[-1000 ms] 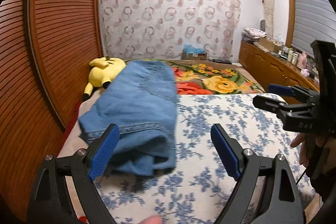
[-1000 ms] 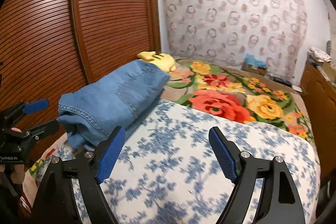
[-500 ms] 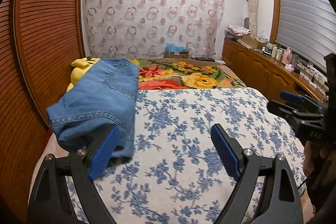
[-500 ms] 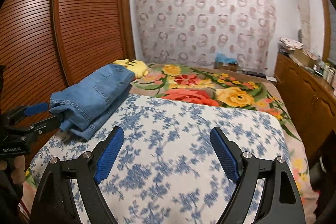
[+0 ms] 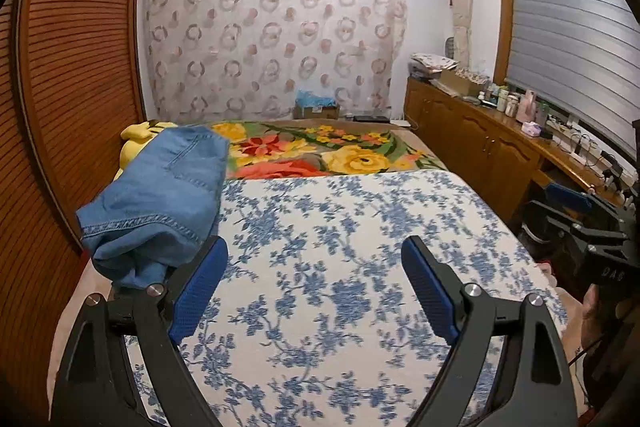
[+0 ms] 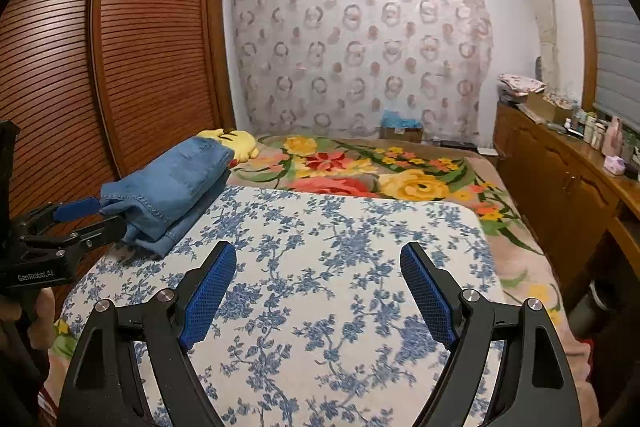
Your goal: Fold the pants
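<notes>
The jeans (image 5: 160,195) lie folded at the left of the frame on the bed (image 5: 340,267), long axis running from the near edge toward the yellow plush toy (image 6: 236,143). The left tongs (image 5: 314,287) are nearer, with the near hem just beside their left finger; the right tongs (image 6: 318,291) are well apart. Both gape apart, empty.

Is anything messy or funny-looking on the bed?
The folded jeans sit at the bed's far left edge, partly covering a yellow plush toy. Their bottom layers stick out unevenly. Nothing looks spilled or broken.
</notes>
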The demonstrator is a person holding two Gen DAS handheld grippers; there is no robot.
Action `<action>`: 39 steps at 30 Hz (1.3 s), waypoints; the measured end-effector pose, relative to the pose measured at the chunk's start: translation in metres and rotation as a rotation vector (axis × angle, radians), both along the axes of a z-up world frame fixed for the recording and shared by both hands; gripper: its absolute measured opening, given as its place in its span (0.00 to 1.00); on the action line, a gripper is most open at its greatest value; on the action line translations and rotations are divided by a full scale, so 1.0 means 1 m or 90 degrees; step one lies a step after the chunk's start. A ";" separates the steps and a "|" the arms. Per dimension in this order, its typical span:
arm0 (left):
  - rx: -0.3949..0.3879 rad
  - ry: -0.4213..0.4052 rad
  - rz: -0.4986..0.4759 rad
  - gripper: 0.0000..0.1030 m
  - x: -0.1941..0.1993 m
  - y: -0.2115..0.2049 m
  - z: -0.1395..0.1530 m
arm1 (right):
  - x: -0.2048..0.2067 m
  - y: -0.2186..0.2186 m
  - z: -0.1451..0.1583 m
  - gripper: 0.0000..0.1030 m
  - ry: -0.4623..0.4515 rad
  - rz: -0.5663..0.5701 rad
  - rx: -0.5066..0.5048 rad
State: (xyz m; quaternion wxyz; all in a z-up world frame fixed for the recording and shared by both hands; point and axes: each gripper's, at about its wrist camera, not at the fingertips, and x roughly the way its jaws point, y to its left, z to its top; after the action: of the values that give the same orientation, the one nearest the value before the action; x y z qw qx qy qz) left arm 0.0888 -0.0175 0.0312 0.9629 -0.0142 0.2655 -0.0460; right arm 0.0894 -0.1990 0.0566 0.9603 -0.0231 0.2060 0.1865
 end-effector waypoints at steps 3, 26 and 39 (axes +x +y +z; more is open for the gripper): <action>0.003 -0.011 -0.008 0.86 -0.006 -0.010 0.010 | -0.008 -0.005 0.005 0.84 -0.009 -0.011 0.001; 0.001 -0.075 -0.025 0.86 -0.041 -0.032 0.055 | -0.062 -0.032 0.028 0.84 -0.086 -0.073 0.033; 0.003 -0.081 -0.019 0.86 -0.044 -0.029 0.059 | -0.058 -0.034 0.022 0.84 -0.088 -0.071 0.032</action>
State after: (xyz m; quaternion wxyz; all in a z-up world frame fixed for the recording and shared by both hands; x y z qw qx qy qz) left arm 0.0444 -0.0467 0.0897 0.9770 -0.0048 0.2044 -0.0608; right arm 0.0318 -0.2332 0.0781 0.9814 0.0000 0.1353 0.1360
